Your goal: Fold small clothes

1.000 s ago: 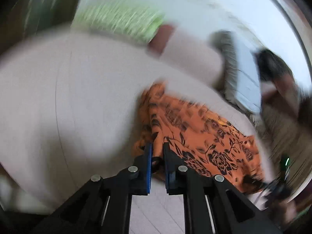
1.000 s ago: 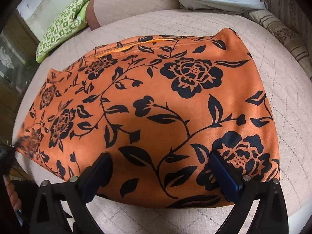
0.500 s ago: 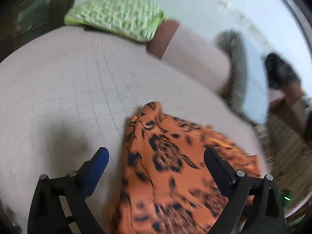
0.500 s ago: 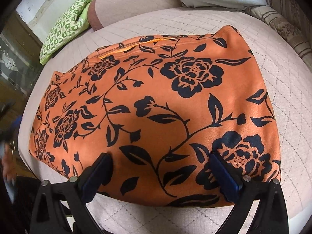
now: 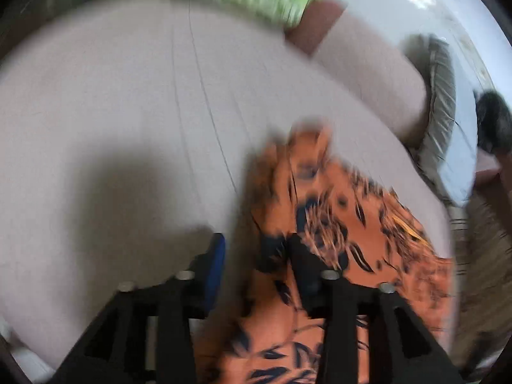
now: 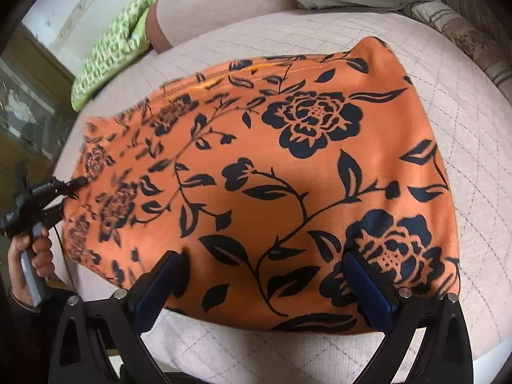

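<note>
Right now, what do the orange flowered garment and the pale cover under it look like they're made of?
The orange garment looks like a soft, matte knit or brushed fabric: no shine, a stitched hem along its far edge, and it drapes in smooth curves. The printed flowers are dark navy or black. The pale cover looks like quilted cloth, matte, with stitched lines crossing in a diamond grid. Exact fibres can't be told.

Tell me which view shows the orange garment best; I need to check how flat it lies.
The right wrist view: the orange garment is sharp and spread almost whole across the quilted bed. The left wrist view is blurred and shows only one end near the left gripper.
</note>
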